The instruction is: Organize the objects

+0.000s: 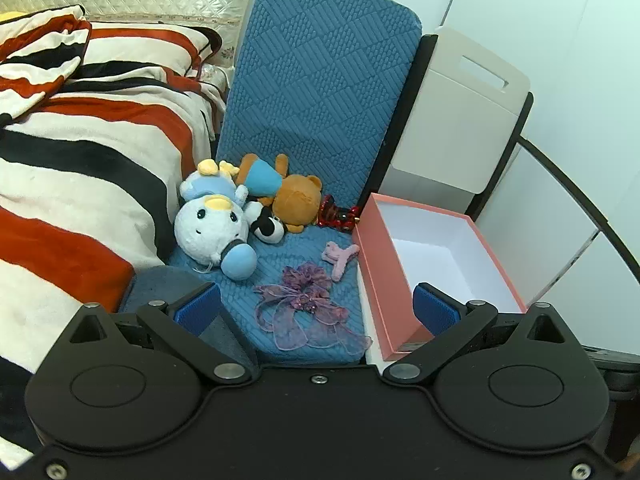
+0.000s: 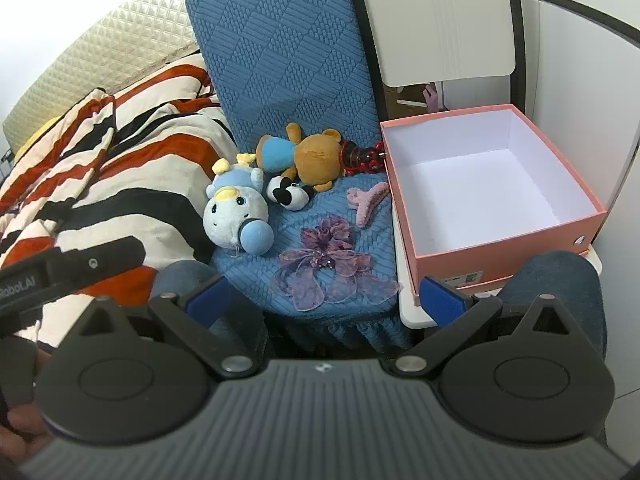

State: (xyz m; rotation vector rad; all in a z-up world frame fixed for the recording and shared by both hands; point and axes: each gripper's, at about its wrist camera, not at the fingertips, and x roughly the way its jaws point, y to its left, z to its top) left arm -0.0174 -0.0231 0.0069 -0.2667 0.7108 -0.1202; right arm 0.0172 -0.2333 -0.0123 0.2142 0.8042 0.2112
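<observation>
On a blue chair seat (image 1: 276, 268) (image 2: 320, 216) lie a white-and-blue plush (image 1: 214, 224) (image 2: 236, 220), a brown bear (image 1: 288, 192) (image 2: 308, 160), a small black-and-white plush (image 1: 270, 228) (image 2: 290, 196), a red-black clip (image 1: 336, 214) (image 2: 362, 160), a pink claw clip (image 1: 340, 258) (image 2: 366, 200) and a purple lace scrunchie (image 1: 308, 304) (image 2: 328, 264). An empty pink box (image 1: 378, 276) (image 2: 508, 254) stands to the right. My left gripper (image 1: 316, 312) is open over the seat's front. My right gripper (image 2: 326, 300) is open, just short of the seat.
A striped red, black and cream blanket (image 1: 80, 160) (image 2: 120, 168) covers the bed on the left. The blue chair back (image 1: 320, 80) (image 2: 280, 48) rises behind the toys. A white chair (image 1: 460, 112) (image 2: 436, 20) carries the box. My knees in jeans (image 2: 560, 292) show below.
</observation>
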